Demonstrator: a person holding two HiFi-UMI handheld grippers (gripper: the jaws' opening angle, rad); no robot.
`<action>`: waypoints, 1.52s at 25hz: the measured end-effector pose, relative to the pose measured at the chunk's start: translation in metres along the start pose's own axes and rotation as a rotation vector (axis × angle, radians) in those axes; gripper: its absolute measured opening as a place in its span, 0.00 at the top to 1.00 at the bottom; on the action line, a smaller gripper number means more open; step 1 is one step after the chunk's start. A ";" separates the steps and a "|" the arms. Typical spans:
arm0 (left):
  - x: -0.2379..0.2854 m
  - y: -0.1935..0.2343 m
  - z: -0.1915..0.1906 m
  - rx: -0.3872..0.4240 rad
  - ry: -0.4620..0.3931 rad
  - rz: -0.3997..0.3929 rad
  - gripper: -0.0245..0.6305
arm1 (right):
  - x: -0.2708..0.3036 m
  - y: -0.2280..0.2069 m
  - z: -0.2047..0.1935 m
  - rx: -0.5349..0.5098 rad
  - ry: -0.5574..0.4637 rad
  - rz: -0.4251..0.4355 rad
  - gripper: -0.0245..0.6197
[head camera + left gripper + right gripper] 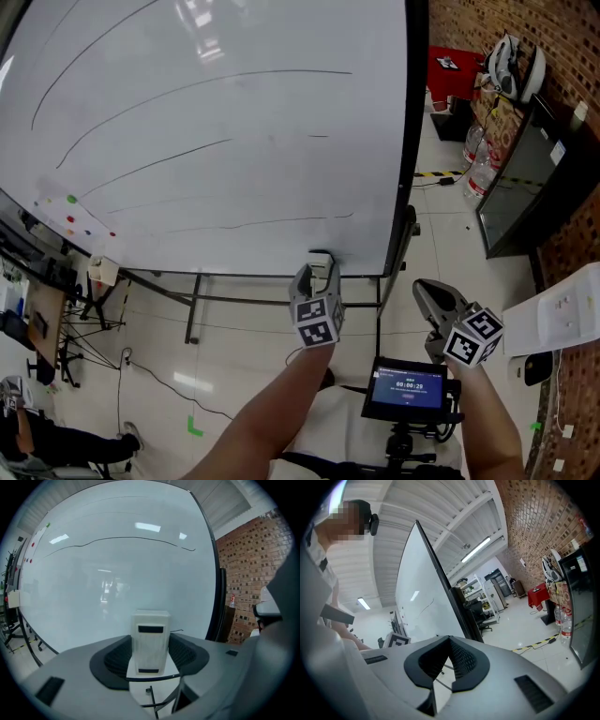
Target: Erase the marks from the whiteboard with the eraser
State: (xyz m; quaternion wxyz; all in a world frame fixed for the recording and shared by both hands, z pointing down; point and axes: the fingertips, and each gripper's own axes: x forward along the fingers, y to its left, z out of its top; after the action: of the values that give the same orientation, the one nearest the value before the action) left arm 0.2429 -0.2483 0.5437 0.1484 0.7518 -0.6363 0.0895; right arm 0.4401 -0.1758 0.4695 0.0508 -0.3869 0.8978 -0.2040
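Straight ahead of the left gripper point(316, 274) stands the whiteboard point(234, 187), with its bottom edge just above the jaws in the head view. That gripper's jaws are clamped on a white block eraser point(150, 641), held upright between the black pads. Whether the eraser touches the board cannot be told. Long, thin black marks point(136, 537) curve across the board above and to the left of this gripper. To its right and slightly lower, the right gripper point(429, 295) has its jaws pressed together with nothing between them. Just below the right gripper is a small screen point(406, 386), and farther right is a brick wall point(562, 37).
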 end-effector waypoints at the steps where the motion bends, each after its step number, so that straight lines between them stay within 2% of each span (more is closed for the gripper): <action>1: 0.001 -0.006 -0.001 0.000 0.004 -0.009 0.54 | -0.002 -0.002 0.001 -0.001 -0.001 0.000 0.94; 8: 0.006 -0.038 -0.013 -0.017 0.035 -0.125 0.53 | -0.012 -0.012 0.003 0.003 -0.002 -0.003 0.94; 11: 0.001 -0.037 -0.012 -0.006 0.024 -0.140 0.54 | -0.014 -0.014 0.005 0.002 -0.005 0.000 0.94; 13: -0.005 -0.029 -0.008 0.004 0.008 -0.119 0.54 | -0.014 -0.014 0.006 0.005 -0.008 0.005 0.94; 18: -0.012 0.009 -0.001 -0.017 -0.020 0.017 0.54 | -0.014 -0.016 0.005 0.013 -0.008 0.017 0.94; 24: -0.003 0.010 0.005 -0.060 -0.032 0.097 0.53 | -0.023 -0.020 0.005 0.011 -0.006 0.008 0.94; 35: 0.003 -0.021 0.001 -0.067 -0.019 0.089 0.54 | -0.037 -0.034 0.003 0.015 0.002 0.017 0.94; 38: 0.006 -0.038 -0.001 -0.049 -0.015 0.059 0.54 | -0.042 -0.040 0.003 0.017 0.003 0.010 0.94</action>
State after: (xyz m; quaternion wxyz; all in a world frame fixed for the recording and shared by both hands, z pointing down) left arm 0.2813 -0.2474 0.5425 0.1591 0.7293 -0.6615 0.0725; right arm 0.4971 -0.1715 0.4800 0.0537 -0.3818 0.8980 -0.2120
